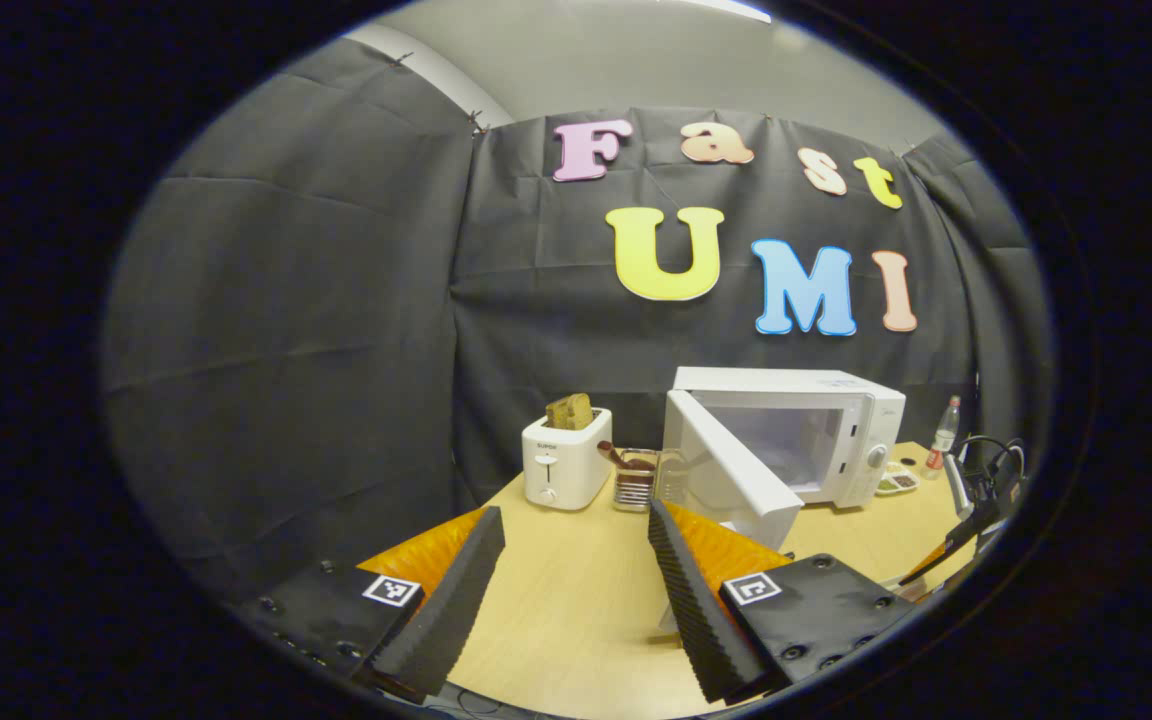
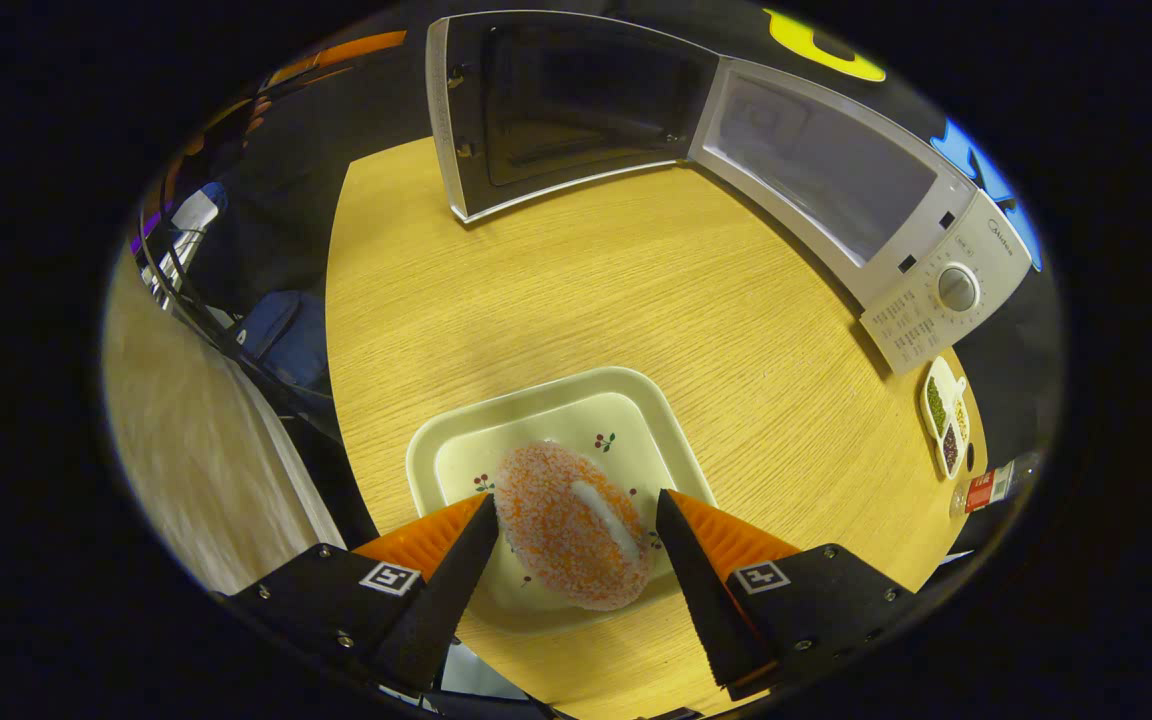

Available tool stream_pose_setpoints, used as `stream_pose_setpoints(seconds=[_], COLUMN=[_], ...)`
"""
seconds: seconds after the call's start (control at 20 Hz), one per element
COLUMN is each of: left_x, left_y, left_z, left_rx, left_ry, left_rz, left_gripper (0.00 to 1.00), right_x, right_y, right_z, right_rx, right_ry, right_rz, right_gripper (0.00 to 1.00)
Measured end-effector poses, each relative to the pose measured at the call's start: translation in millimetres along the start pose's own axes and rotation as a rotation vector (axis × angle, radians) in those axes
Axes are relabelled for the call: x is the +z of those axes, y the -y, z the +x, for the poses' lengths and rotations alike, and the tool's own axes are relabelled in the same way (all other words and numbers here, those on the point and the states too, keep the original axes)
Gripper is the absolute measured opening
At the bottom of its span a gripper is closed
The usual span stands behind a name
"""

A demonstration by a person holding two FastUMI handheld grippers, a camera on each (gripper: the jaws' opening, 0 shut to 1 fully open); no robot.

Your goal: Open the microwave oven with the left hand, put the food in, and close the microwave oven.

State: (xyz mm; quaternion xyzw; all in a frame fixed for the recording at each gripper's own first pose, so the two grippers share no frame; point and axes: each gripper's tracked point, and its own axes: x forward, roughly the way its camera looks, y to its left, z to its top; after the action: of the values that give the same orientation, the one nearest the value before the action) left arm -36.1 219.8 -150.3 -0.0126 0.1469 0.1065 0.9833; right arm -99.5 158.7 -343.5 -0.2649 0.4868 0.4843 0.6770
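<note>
One white microwave (image 1: 816,430), door (image 1: 731,470) swung open. One orange-crumbed oval food piece (image 2: 571,525) on cream square plate (image 2: 546,420); right gripper (image 2: 571,540) spread wide around it, probably not touching. Left gripper (image 1: 576,560) wide open, empty.

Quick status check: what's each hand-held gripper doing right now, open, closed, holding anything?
Left hand-held gripper: open, holding nothing, above the table.
Right hand-held gripper: open, its fingers either side of the food on the plate, not gripping it.
</note>
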Motion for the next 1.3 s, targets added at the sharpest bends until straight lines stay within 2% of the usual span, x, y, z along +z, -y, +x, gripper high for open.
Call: stream_pose_setpoints(seconds=[0.1, 0.2, 0.25, 0.3, 0.35, 0.4, 0.5, 0.75, 0.85, 0.95, 1.0, 1.3], left_x=[-3, -4, -5, -3, -4, -3, 1, 3, 6, 9, 8, 12], left_y=[-1, -1, 0, 1, 2, 4, 7, 13, 13, 13, 11, -3], left_z=[0, 1, 2, 2, 4, 5, 6, 3, 2, 1, 1, -6], left_rx=[0.001, 0.001, -0.002, -0.004, -0.006, -0.008, -0.013, -0.022, -0.02, -0.017, -0.013, 0.041], left_ry=[-0.006, -0.007, -0.008, -0.008, -0.006, -0.004, 0.005, 0.017, 0.022, 0.024, 0.024, 0.032], left_rz=[-0.005, -0.012, -0.013, -0.012, -0.011, -0.012, -0.015, -0.007, -0.001, -0.002, 0.0, 0.007], left_gripper=[0.92, 0.95, 0.98, 0.95, 0.98, 0.95, 0.98, 0.92, 0.98, 0.98, 0.92, 0.92], right_x=[2, 5, 9, 14, 21, 29, 51, 110, 132, 152, 162, 224], right_y=[1, 3, 4, 5, 7, 11, 23, 50, 63, 74, 80, 120], right_z=[2, 0, -2, -5, -9, -15, -26, -57, -67, -74, -77, -88], right_rx=[-0.012, -0.031, -0.04, -0.05, -0.061, -0.077, -0.121, -0.238, -0.287, -0.314, -0.327, -0.421], right_ry=[0.005, 0.015, 0.028, 0.041, 0.058, 0.079, 0.13, 0.286, 0.341, 0.382, 0.402, 0.522], right_rz=[-0.011, -0.019, -0.02, -0.016, -0.012, -0.011, -0.02, -0.06, -0.087, -0.101, -0.102, -0.106], right_gripper=[0.88, 0.83, 0.83, 0.83, 0.83, 0.83, 0.82, 0.82, 0.82, 0.82, 0.82, 0.82])
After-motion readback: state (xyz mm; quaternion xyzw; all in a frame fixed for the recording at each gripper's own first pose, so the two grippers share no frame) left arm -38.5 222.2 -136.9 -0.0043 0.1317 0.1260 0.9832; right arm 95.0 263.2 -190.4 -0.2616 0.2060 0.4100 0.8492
